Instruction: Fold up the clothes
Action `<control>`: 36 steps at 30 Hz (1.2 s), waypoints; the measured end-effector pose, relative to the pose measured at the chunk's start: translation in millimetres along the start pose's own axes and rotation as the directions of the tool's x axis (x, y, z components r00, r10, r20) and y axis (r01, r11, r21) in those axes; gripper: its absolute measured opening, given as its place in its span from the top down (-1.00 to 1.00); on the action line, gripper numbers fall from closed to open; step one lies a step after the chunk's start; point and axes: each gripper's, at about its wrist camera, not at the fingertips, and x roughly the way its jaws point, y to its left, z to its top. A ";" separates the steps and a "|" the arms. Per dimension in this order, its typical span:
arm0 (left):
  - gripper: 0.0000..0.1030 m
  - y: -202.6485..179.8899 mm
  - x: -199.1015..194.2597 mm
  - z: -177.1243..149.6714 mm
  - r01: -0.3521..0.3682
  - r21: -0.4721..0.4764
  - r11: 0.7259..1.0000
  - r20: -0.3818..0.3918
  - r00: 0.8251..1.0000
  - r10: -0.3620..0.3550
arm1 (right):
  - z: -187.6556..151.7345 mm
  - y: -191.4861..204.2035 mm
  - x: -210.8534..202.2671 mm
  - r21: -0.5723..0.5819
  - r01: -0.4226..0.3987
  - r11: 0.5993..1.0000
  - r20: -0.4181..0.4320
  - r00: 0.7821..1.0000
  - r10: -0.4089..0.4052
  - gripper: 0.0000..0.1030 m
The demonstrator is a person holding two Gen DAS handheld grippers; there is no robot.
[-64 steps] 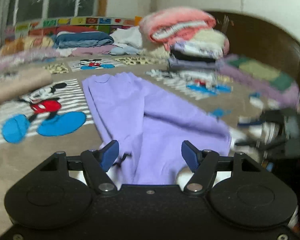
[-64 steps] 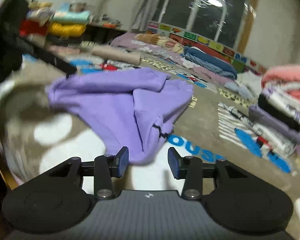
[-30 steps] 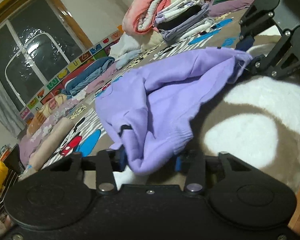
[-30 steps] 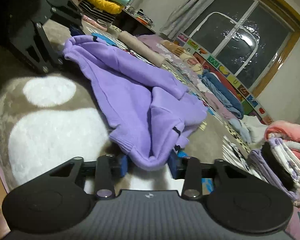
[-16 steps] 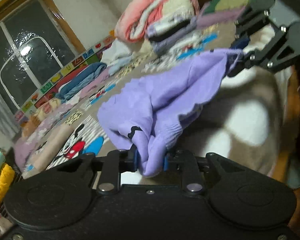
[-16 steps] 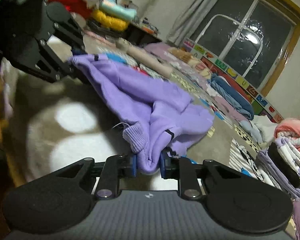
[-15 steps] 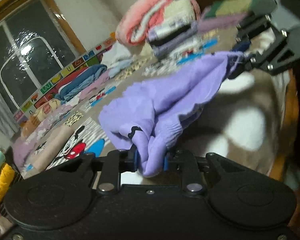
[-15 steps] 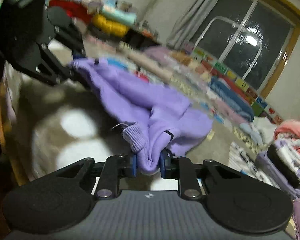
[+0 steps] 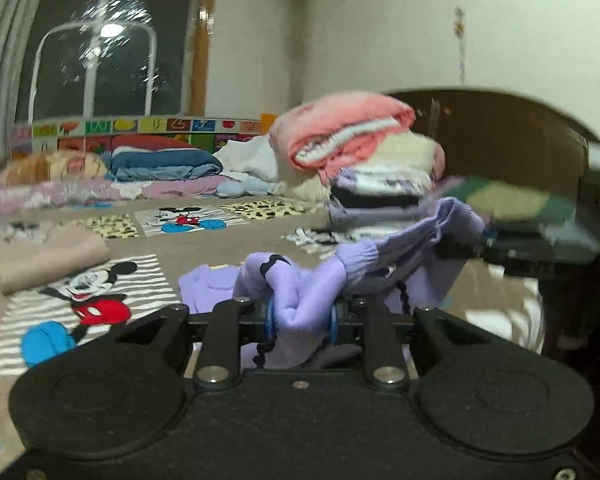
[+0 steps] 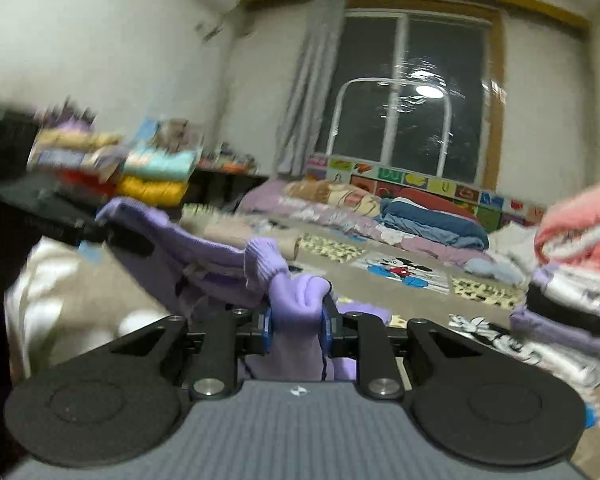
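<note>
Bedding floor (image 9: 204, 248) | folded stack (image 9: 364, 168) beyond | both claws clamped on purple garment (image 9: 300, 300)

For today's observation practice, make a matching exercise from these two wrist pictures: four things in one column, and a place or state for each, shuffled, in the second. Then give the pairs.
Things
1. purple garment
2. pink blanket
3. blue bedding
4. beige roll

Places or states
A. on top of the pile of folded laundry
B. lying on the cartoon mat, left in the left wrist view
C. clamped in both the left tongs and the right tongs
D. under the window, by the picture border

Pairs: 1-C, 2-A, 3-D, 4-B
</note>
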 end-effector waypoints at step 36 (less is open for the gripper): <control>0.63 197.2 207.5 1.6 0.181 -0.688 0.702 0.045 0.977 -0.208 | -46.3 -178.5 230.7 0.660 -0.115 0.743 -0.003 0.988 0.156 0.70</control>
